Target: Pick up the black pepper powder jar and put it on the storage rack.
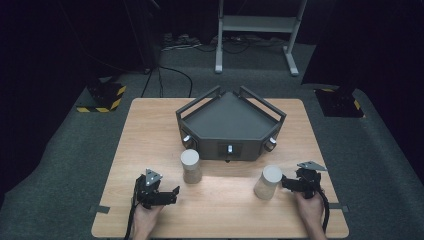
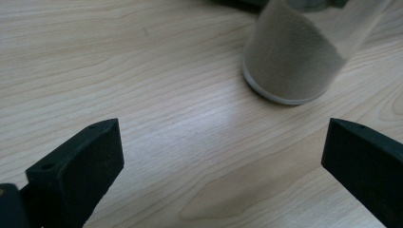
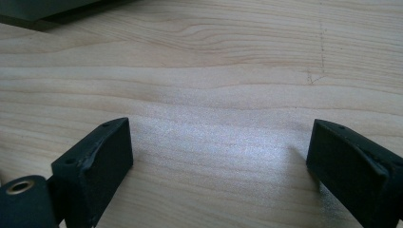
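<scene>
My left gripper [image 1: 172, 192] rests low on the pale wooden desk [image 1: 150, 125], jaws spread wide with nothing between them, aimed toward the left pale grey felt-covered cylinder [image 1: 190, 166], which stands upright just ahead and to the right of it. In the left gripper view that cylinder [image 2: 292, 59] sits beyond the jaws and off to the right, a thin pale ring around its foot. Behind the cylinders, at mid-desk, sits the dark grey angular tray with railed sides [image 1: 230, 120], its front faces carrying small knobs. Further right, the second pale grey cylinder [image 1: 268, 182] stands upright, and my right gripper [image 1: 284, 184] lies just beside it, jaws also wide and empty, with bare wood between them in the right gripper view. I judge this as the approach before grasping: next, each gripper must slide forward to straddle its cylinder, centred, then close gently without tipping it.
</scene>
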### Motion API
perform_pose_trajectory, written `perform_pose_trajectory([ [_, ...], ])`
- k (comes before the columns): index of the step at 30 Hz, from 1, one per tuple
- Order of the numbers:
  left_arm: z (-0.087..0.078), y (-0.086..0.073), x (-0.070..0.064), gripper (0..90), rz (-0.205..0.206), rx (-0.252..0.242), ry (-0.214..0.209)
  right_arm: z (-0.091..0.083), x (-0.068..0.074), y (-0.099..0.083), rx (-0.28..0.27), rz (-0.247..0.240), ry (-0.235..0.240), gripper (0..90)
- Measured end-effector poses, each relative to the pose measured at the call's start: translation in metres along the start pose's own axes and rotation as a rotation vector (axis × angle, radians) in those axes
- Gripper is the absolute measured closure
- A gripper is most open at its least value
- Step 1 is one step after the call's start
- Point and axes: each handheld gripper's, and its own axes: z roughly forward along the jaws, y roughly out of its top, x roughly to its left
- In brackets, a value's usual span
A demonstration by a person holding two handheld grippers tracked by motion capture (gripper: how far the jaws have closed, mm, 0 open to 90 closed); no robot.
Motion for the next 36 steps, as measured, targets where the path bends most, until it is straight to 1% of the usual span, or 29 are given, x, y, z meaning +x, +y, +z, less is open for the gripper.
perform_pose_trajectory([
  [4, 0.005, 0.003, -0.002, 0.6, 0.014, 0.004, -0.030, 0.000, 0.000, 0.000, 0.000, 0.000, 0.000, 7.8],
  [12, 0.012, 0.008, -0.007, 0.7, 0.025, 0.001, -0.060, 0.000, 0.000, 0.000, 0.000, 0.000, 0.000, 7.8],
  [20, 0.019, 0.017, -0.011, 0.8, 0.038, 0.002, -0.083, 0.000, 0.000, 0.000, 0.000, 0.000, 0.000, 7.8],
  [26, 0.023, 0.023, -0.014, 1.8, 0.030, 0.000, -0.096, 0.000, 0.000, 0.000, 0.000, 0.000, 0.000, 7.8],
  [36, 0.029, 0.035, -0.017, 3.0, 0.033, -0.009, -0.111, 0.000, 0.000, 0.000, 0.000, 0.000, 0.000, 7.8],
])
